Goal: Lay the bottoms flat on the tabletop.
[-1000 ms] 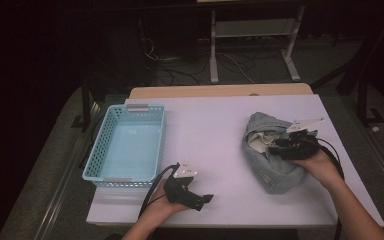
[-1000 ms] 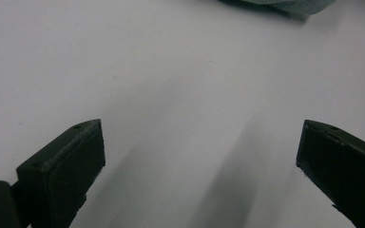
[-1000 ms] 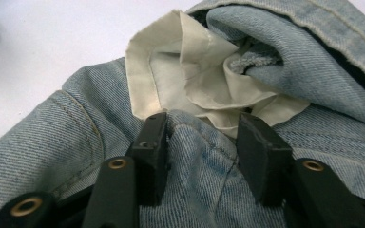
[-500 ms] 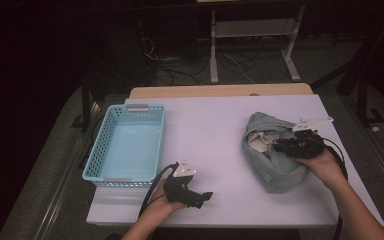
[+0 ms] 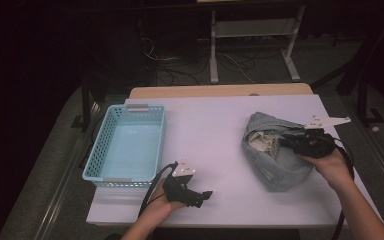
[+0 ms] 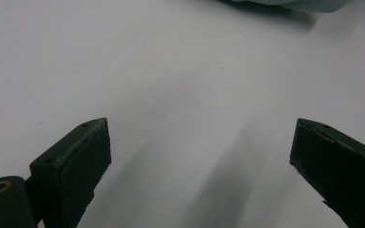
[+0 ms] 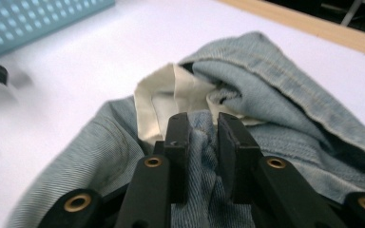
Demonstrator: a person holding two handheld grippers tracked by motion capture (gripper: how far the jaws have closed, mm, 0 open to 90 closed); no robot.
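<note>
A crumpled pair of light blue jeans [image 5: 275, 155] with a cream pocket lining [image 7: 168, 102] lies on the right half of the white table [image 5: 215, 130]. My right gripper [image 5: 286, 142] sits on top of the heap; its jaws have just been closing, and a fold of denim [image 7: 202, 142] is now pinched between the two black pads. My left gripper [image 5: 207, 195] rests near the table's front edge, left of centre, and stands open with only bare tabletop between its fingers [image 6: 83, 161].
A light blue plastic basket [image 5: 130, 145] with nothing in it stands at the table's left side. Beyond the far edge are a wooden strip [image 5: 220, 91], cables and a metal stand [image 5: 252, 45] on the dark floor.
The right gripper's jaws have drawn together on the denim and the hand has shifted slightly right and upward with it. The left gripper has stayed put.
</note>
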